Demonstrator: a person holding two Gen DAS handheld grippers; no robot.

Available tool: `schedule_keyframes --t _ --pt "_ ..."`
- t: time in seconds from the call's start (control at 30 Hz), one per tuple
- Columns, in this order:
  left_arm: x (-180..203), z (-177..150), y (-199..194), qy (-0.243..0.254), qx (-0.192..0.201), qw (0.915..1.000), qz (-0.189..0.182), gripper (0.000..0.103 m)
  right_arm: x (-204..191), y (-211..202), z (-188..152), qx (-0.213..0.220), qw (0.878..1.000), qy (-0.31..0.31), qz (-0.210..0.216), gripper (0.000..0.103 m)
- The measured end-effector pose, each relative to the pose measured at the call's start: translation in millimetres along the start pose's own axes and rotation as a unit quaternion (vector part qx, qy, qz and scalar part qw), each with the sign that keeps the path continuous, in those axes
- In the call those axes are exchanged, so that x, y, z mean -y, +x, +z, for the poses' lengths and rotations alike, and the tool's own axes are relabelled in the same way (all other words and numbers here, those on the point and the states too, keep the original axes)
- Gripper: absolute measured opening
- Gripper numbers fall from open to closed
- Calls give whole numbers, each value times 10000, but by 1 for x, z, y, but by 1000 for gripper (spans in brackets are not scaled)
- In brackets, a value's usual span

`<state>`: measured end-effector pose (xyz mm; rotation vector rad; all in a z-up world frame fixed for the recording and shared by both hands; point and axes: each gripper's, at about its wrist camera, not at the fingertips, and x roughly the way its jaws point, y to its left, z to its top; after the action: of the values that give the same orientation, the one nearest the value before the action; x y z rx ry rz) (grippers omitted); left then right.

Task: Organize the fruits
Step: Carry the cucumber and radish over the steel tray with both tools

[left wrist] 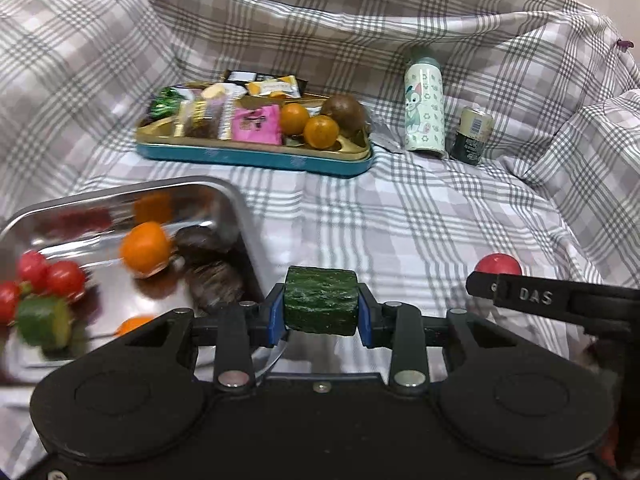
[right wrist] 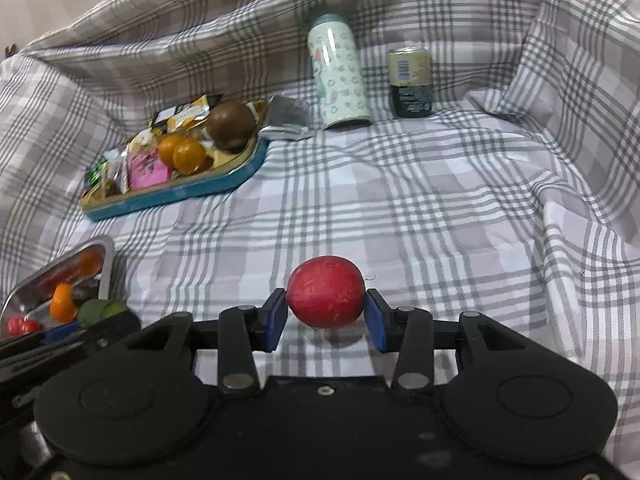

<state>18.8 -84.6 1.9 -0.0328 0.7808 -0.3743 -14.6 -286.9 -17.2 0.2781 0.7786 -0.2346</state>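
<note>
Cucumber chunk (left wrist: 320,300), dark green and ridged, pinched crosswise between the blue pads (left wrist: 274,314) of the left gripper (left wrist: 320,312), both pads pressing on its cut ends, held above the checked bedsheet (left wrist: 400,216). Just left of it, a steel tray (left wrist: 224,192) on the sheet, blurred in the left wrist view, holding cherry tomatoes (left wrist: 48,278), a small orange (left wrist: 145,247), two dark brown round fruits (left wrist: 208,264) and another green cucumber piece (left wrist: 42,322); a second orange patch at the tray's near edge, too blurred to name.

Red round fruit (right wrist: 326,292) clamped between the blue pads (right wrist: 376,318) of the right gripper (right wrist: 326,316), pads tight on either side, lifted clear of the sheet with its shadow beneath. Same fruit (left wrist: 498,264) peeping over the right gripper's black finger in the left wrist view, well right of the cucumber chunk.

Farther back on the bed, a teal tin (left wrist: 256,158) with a gold inner tray, crowded with wrapped snacks (left wrist: 256,124), two more small oranges (left wrist: 320,132) and a brown round fruit (left wrist: 344,110) at its right end. Right of the tin, a crumpled silver wrapper (right wrist: 286,120), then an upright pale green bottle (left wrist: 424,112) printed with a cartoon cat, and just beside it a short dark green can (left wrist: 472,136), also upright. Folds of the same checked cloth rising behind and to both sides.
</note>
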Motion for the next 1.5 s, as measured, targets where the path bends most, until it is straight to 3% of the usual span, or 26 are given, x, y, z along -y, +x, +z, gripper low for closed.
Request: schedule_keyframes --t 0.4,0.63,0.77,1.1,1.5 --pt "-57 -16 -63 -383 28 9983 439 44 -31 -25 -37 -238 9983 -420 315 44" --pt "-95 -2 -86 -682 228 9949 705 44 -67 -40 -47 -441 9943 -624 738 44" --pt "-116 15 -91 -790 330 9928 836 44 -96 -48 -38 -327 9907 -857 1005 44" --pt "-149 55 -63 -1004 234 9889 1067 44 -156 -38 -2 -123 9840 -1147 1358 44" --pt "-160 61 -13 -1005 -249 9881 1141 44 -191 4 6 -222 9805 -1425 1332 44"
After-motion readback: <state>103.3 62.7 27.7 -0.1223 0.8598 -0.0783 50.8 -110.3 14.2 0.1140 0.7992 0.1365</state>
